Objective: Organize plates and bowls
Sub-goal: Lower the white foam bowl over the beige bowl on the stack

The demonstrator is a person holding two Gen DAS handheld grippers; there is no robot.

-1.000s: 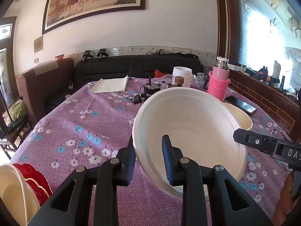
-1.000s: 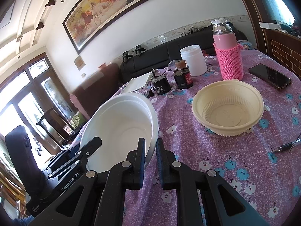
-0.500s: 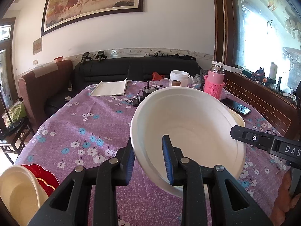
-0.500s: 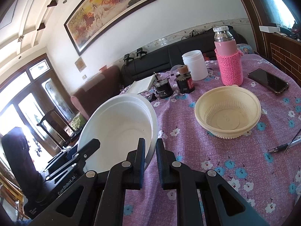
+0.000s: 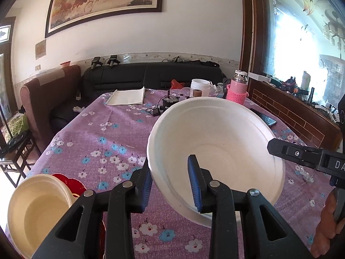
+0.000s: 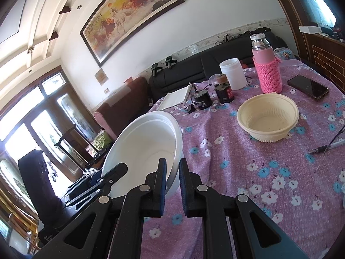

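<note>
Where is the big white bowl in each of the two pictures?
Left wrist view: the white bowl fills the middle and right, tilted, with its near rim between the left gripper jaws.
Right wrist view: the same bowl sits left of middle, with its rim pinched by the right gripper.
Shared landmark: the pink bottle at the table's far side.

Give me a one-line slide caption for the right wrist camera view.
Right gripper pinches the rim of a tilted white bowl above the floral tablecloth, cream bowl beyond.
</note>
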